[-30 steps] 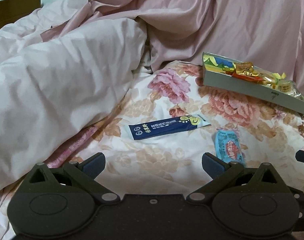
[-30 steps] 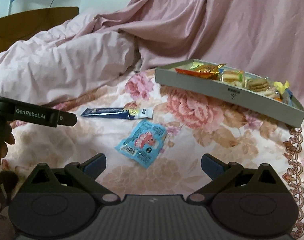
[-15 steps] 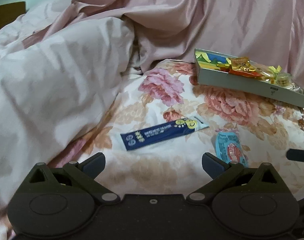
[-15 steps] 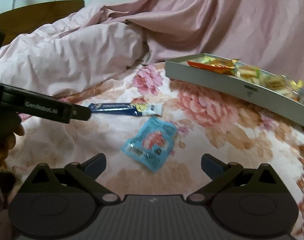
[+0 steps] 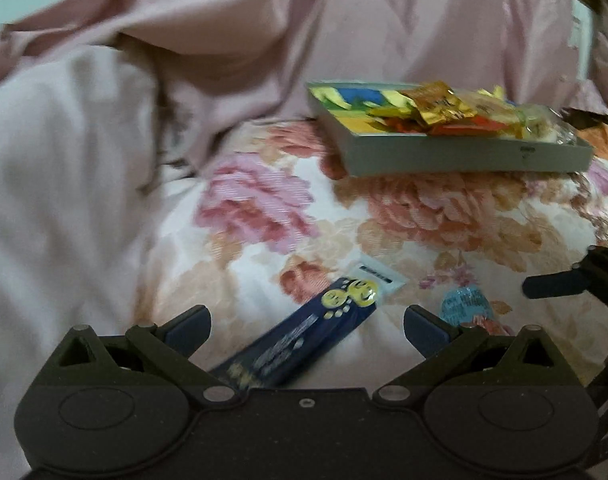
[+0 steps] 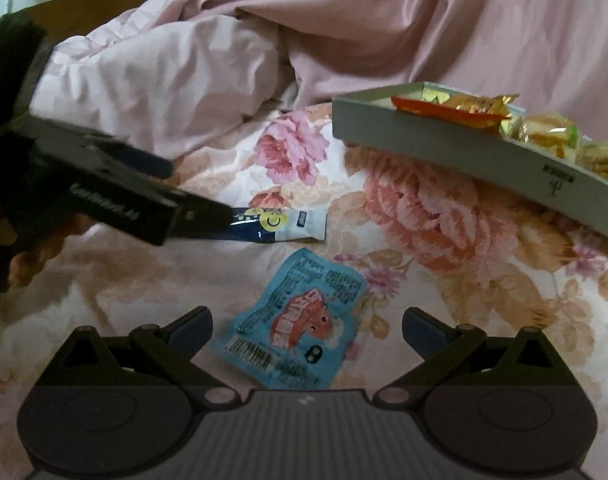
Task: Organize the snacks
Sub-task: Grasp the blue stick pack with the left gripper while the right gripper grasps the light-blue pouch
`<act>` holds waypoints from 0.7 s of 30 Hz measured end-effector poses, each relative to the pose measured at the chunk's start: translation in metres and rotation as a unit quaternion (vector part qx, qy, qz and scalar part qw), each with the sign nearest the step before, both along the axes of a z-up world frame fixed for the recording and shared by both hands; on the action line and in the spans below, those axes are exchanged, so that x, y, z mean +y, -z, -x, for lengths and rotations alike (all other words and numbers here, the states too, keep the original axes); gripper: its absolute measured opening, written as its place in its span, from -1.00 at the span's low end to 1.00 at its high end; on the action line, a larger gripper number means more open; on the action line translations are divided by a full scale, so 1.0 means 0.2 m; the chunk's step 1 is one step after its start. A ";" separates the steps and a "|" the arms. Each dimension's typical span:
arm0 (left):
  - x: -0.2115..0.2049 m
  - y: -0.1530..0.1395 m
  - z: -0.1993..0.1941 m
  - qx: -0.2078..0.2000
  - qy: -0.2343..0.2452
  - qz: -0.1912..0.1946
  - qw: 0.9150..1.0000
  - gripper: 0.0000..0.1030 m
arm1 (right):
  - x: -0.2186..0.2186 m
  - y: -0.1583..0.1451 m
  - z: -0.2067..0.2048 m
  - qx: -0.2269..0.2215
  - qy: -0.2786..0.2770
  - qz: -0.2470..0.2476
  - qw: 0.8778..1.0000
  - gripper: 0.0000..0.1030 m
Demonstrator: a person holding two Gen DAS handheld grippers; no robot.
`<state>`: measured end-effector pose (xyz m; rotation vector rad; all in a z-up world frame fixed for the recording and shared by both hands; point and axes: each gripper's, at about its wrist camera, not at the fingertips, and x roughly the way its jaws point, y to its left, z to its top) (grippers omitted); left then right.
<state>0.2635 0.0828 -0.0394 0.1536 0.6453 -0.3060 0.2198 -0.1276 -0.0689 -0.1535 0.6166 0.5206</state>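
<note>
Both packets lie between spread fingers: navy stick [image 5: 304, 344] left, blue pouch [image 6: 297, 322] right.

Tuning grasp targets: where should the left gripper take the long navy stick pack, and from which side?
Take the navy stick pack across its narrow width at mid-length, coming down from above. It lies flat on the floral bedspread, long and thin, already between the open left gripper fingers; pale end seal probably too floppy.

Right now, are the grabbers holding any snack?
No. The left gripper is open around the dark blue stick packet, the right gripper open over the light blue snack packet.
</note>
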 end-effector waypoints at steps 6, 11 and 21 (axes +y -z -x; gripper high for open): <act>0.01 0.10 -0.17 0.082 0.059 -0.007 0.995 0.98 | 0.02 0.04 -0.05 0.018 0.004 0.000 1.000 0.98; 0.04 0.13 -0.18 0.108 0.052 0.019 0.993 0.81 | 0.03 0.04 -0.04 0.019 -0.011 -0.001 1.000 0.68; -0.03 0.08 -0.10 0.147 -0.010 0.053 0.988 0.38 | -0.05 -0.02 -0.01 0.043 0.009 0.013 0.999 0.22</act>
